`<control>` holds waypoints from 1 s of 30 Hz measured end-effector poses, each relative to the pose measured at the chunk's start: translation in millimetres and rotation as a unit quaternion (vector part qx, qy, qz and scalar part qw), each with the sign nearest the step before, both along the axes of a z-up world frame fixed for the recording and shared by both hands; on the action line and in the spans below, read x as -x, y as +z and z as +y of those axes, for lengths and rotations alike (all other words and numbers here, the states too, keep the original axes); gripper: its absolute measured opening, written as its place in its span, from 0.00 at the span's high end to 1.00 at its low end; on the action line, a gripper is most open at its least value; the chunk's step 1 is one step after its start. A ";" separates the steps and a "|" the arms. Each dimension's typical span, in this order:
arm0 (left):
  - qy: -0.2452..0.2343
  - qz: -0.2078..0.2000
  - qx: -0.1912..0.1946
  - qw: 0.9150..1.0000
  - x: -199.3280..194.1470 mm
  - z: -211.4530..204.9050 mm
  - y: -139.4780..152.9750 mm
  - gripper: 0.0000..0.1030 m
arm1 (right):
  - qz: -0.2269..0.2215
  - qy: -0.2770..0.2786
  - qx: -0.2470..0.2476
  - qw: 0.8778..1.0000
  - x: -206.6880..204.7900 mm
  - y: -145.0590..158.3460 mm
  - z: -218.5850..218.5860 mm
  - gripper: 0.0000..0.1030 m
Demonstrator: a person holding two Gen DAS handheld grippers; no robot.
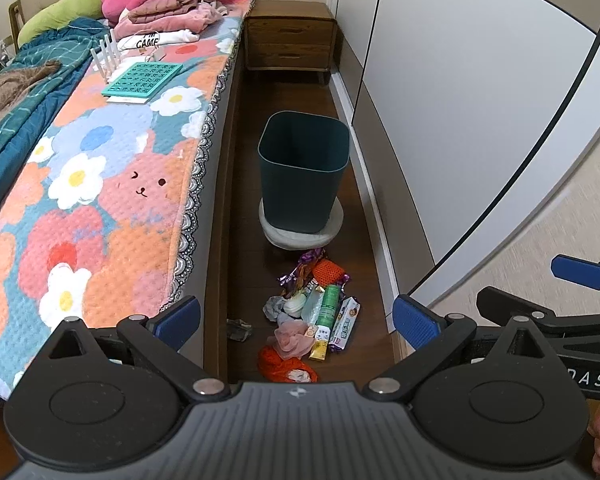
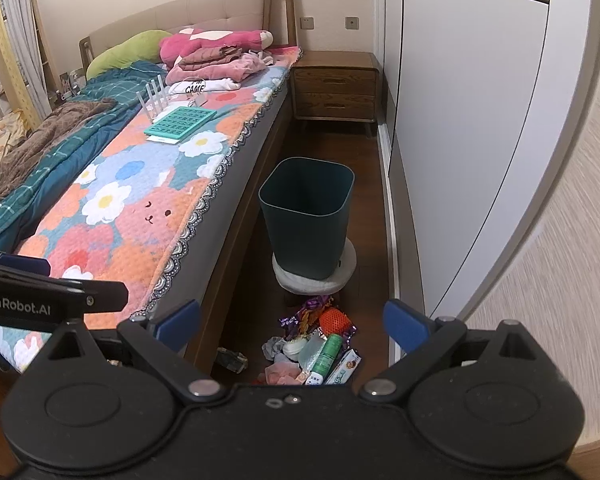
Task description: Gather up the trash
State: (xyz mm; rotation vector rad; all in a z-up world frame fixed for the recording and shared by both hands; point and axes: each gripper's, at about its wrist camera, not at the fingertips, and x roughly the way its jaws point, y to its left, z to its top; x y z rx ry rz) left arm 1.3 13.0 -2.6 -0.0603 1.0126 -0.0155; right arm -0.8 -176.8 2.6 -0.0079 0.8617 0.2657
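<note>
A heap of trash (image 1: 314, 312) (image 2: 316, 348) lies on the dark wood floor: purple wrappers, an orange net, a green tube (image 1: 327, 304), crumpled paper, an orange bag (image 1: 286, 366). Beyond it a dark teal bin (image 1: 304, 168) (image 2: 308, 216) stands empty on a round white base (image 1: 300, 232). My left gripper (image 1: 298, 320) hangs open high above the heap, nothing between its blue pads. My right gripper (image 2: 294, 326) is open too, above the same heap. In the left wrist view the right gripper's blue pad (image 1: 580, 272) shows at the right edge.
A bed (image 1: 112, 184) with a flowered cover runs along the left, with folded clothes and a teal board (image 1: 142, 80) on it. A wooden nightstand (image 1: 290, 42) stands at the back. White wardrobe doors (image 1: 460, 120) close the right side of the narrow floor strip.
</note>
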 end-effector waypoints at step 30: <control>0.001 0.003 0.002 1.000 -1.0 1.2 1.4 0.00 | 0.002 -0.001 0.000 1.000 -0.9 -2.2 2.9 0.04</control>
